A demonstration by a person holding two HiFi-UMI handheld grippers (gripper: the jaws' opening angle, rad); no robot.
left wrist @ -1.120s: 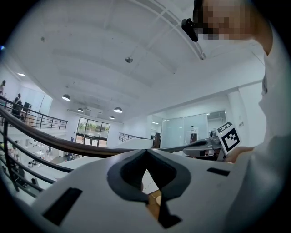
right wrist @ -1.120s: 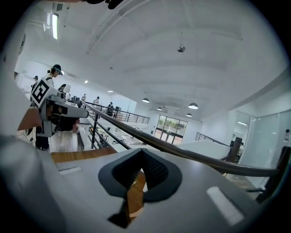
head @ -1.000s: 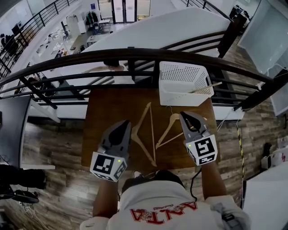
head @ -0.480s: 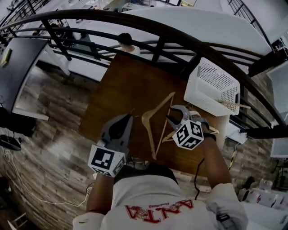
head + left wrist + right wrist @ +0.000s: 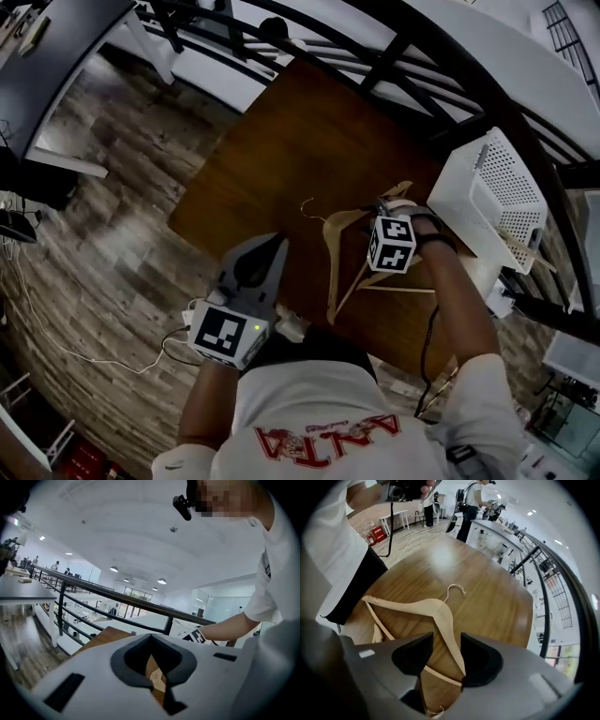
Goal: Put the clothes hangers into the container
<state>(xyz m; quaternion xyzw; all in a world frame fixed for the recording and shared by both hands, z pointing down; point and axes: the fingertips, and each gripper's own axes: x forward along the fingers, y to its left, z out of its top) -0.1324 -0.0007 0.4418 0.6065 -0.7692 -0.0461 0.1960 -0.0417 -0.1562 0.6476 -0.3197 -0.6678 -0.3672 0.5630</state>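
Observation:
Two pale wooden hangers (image 5: 336, 246) lie crossed on the brown table (image 5: 300, 141). In the right gripper view, one hanger (image 5: 436, 609) lies flat with its hook (image 5: 457, 588) pointing away. My right gripper (image 5: 382, 208) hovers low over it, and its jaws are opening. One arm of that hanger runs between the jaws of the right gripper (image 5: 447, 637), and the pads do not press on it. The white perforated container (image 5: 487, 202) stands at the table's right end with one hanger inside. My left gripper (image 5: 272, 242) stays shut and empty near the table's front edge.
A black metal railing (image 5: 403, 52) runs along the far side of the table, close behind the container. Wood floor (image 5: 103, 216) lies to the left of the table. A second hanger's arm (image 5: 377, 632) lies at the lower left of the right gripper view.
My right gripper has moved forward and left, down over the hangers, and its jaws have spread apart. The head view has swung right. The left gripper has barely moved.

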